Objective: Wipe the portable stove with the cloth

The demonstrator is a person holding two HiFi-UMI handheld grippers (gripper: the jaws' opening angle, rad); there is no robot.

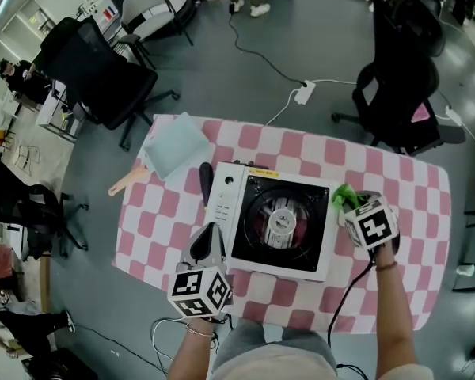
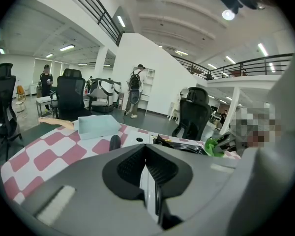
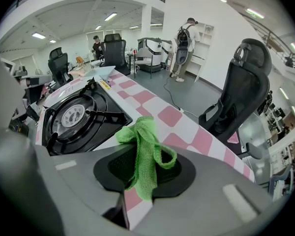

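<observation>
The white portable stove (image 1: pixel 236 229) with a black burner well (image 1: pixel 281 220) sits mid-table on the pink checked cloth. My right gripper (image 1: pixel 350 202) hovers at the stove's right edge, shut on a green cloth (image 1: pixel 346 195) that bunches out of its jaws (image 3: pixel 143 149). The burner (image 3: pixel 74 116) lies to its left in the right gripper view. My left gripper (image 1: pixel 206 245) is at the stove's front left corner, jaws closed together on nothing (image 2: pixel 146 173). From the left gripper view the stove (image 2: pixel 142 140) shows beyond the jaws.
A pale blue folded cloth (image 1: pixel 175 146) and a wooden handle (image 1: pixel 127 182) lie at the table's back left. A black object (image 1: pixel 206 182) lies beside the stove's left edge. Office chairs (image 1: pixel 400 97) stand behind the table, and a power strip (image 1: pixel 305 93) lies on the floor.
</observation>
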